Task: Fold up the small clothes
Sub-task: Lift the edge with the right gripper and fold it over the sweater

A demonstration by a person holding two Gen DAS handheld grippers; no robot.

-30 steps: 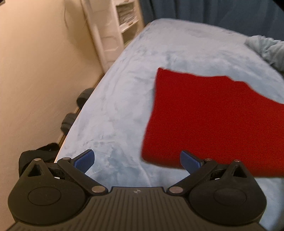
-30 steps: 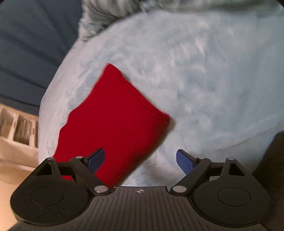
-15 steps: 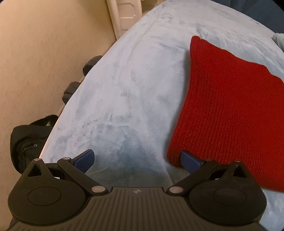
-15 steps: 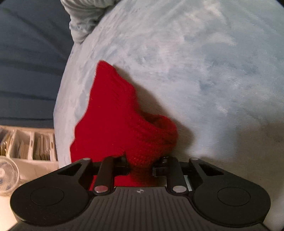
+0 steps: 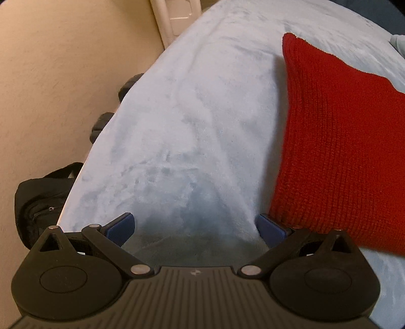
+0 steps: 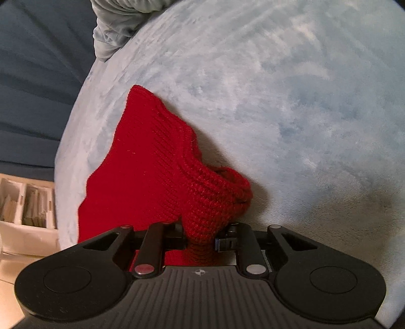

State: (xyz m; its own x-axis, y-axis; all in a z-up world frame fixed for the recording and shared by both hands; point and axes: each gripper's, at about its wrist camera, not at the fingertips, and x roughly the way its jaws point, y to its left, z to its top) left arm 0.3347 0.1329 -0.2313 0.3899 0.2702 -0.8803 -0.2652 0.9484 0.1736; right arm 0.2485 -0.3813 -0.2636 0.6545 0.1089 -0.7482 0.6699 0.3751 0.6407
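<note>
A red knitted cloth (image 5: 339,141) lies on a pale blue fleece bed cover (image 5: 192,121). My left gripper (image 5: 195,227) is open and empty, low over the cover, its right finger touching the cloth's near left corner. In the right wrist view my right gripper (image 6: 201,240) is shut on the near corner of the red cloth (image 6: 152,172), which bunches up and lifts off the cover (image 6: 303,114) there.
A beige wall (image 5: 63,76) and a white shelf unit (image 5: 174,20) stand left of the bed. A black bag (image 5: 40,200) lies on the floor by the bed edge. A crumpled pale blue blanket (image 6: 116,27) sits at the far end, with a blue curtain (image 6: 33,76) behind.
My right gripper closed on the cloth's corner and lifted it slightly. My left gripper came down closer to the cover at the cloth's other corner, still open.
</note>
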